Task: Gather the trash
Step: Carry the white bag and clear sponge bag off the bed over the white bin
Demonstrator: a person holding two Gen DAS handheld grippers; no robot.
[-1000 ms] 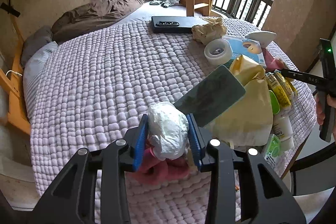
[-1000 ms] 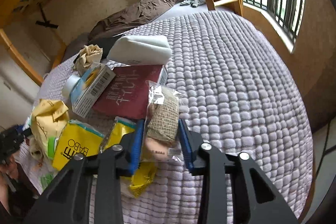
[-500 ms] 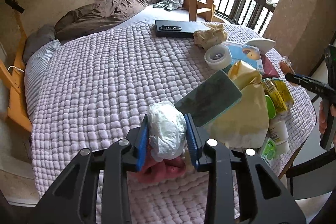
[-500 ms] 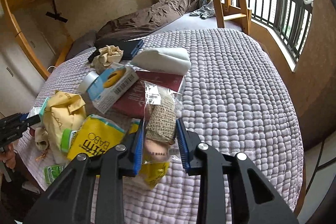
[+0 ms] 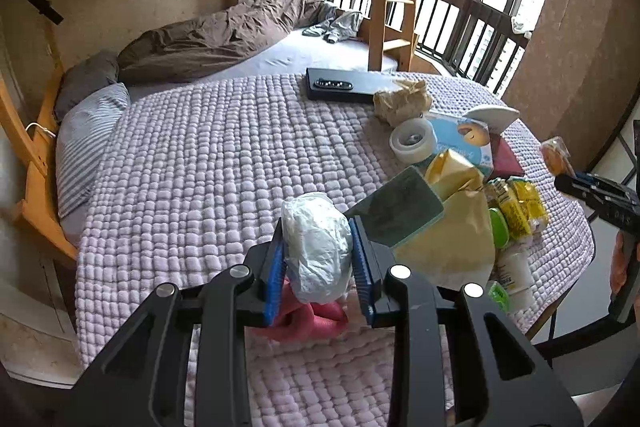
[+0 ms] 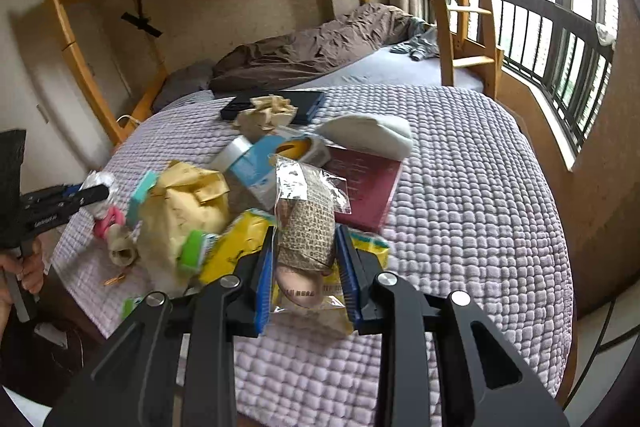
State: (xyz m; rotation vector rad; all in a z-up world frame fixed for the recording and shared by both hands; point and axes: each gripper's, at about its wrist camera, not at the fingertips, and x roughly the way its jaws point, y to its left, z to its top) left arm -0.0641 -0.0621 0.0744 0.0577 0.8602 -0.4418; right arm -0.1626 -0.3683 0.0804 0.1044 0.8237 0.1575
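my left gripper (image 5: 318,259) is clamped on a crumpled white plastic wad (image 5: 318,247), held above the lilac quilt (image 5: 200,167) with a pink cloth (image 5: 308,321) just under it. my right gripper (image 6: 306,267) is clamped on a clear-wrapped snack packet (image 6: 306,223) over the yellow bags (image 6: 236,247). beyond those i see a maroon book (image 6: 368,183), a tape roll (image 5: 412,145), and farthest a black case (image 5: 344,89).

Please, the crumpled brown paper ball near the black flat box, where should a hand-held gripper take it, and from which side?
Probably across the middle of the crumpled brown paper ball, coming down from above. It is a loose, bulging lump that squeezes from any side, but the black flat box lies behind it and the tape roll sits beside it, so low approaches look crowded.
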